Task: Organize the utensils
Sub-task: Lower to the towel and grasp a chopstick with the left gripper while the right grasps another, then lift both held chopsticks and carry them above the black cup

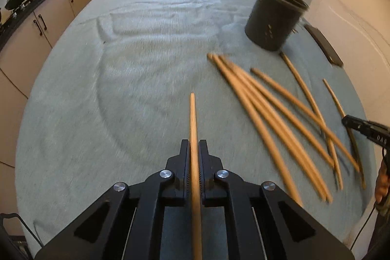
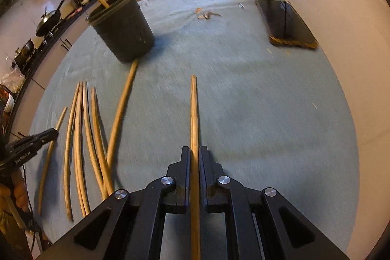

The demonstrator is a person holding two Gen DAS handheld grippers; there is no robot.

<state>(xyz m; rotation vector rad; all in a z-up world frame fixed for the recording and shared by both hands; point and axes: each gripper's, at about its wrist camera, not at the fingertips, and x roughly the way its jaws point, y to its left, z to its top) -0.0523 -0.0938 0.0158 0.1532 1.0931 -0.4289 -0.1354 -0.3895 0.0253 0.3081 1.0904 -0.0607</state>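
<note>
Round worktop (image 1: 146, 45) under pale grey-green cloth. Dark grey cylindrical holder (image 1: 274, 21) at far side, two wooden chopsticks already standing inside. Loose tan wooden chopsticks (image 1: 270, 118) fanned on cloth between both hands. Left gripper (image 1: 194, 150) pinching one wooden chopstick (image 1: 193, 118), jaws pressed tight. Right gripper (image 2: 194, 155) pinching second chopstick (image 2: 194, 113) likewise. Step, likely: carrying to holder. Next: aim tips over rim, release.

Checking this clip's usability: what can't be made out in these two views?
- Holder interior: its rim hides it in both views.
- Loose chopsticks: motion blur and overlaps prevent an exact count.
- Held chopsticks: rear ends cut off at the bottom edges.
</note>
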